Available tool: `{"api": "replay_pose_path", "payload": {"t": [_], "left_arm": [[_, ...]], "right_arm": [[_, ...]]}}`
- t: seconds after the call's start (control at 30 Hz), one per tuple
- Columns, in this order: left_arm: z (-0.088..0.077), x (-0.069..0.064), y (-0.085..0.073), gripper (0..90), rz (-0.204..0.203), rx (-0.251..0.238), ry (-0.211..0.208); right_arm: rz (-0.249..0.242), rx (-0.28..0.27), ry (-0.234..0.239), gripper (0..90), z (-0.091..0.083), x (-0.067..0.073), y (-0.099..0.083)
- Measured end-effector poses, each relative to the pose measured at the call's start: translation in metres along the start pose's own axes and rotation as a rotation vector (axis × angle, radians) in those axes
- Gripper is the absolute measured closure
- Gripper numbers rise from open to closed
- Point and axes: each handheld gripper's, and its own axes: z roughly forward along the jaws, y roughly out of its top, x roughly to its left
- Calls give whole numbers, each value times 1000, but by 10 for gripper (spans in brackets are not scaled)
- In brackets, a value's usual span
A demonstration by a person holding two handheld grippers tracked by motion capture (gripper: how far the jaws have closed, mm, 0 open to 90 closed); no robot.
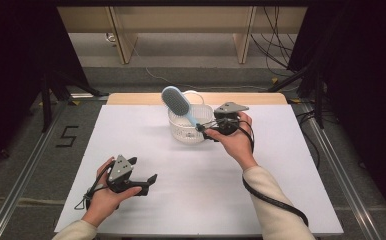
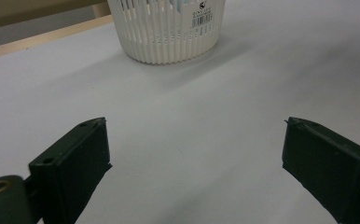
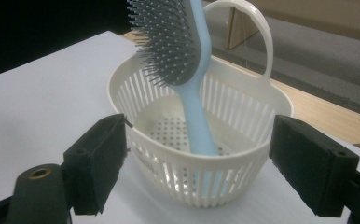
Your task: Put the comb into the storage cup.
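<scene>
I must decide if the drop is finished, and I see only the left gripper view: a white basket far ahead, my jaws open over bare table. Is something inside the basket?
Observer: Yes. A light blue hairbrush stands in the basket, handle down, bristle head above the rim.
Operator: Does the right gripper hold it?
Observer: No. The right gripper is open; its jaws stand on either side of the basket's near wall, apart from the brush.
Operator: Where is the basket on the table?
Observer: In the high view, it sits near the far edge of the white table, around the middle.
</scene>
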Motion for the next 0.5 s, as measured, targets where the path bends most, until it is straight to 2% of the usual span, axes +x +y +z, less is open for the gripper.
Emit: {"api": "replay_pose_path", "payload": {"t": [0.27, 0.5], "left_arm": [[0, 1, 0, 70, -3, 0, 4], [0, 1, 0, 70, -2, 0, 6]], "right_arm": [[12, -15, 1, 202, -15, -4, -9], [0, -12, 2, 203, -28, -5, -20]]}}
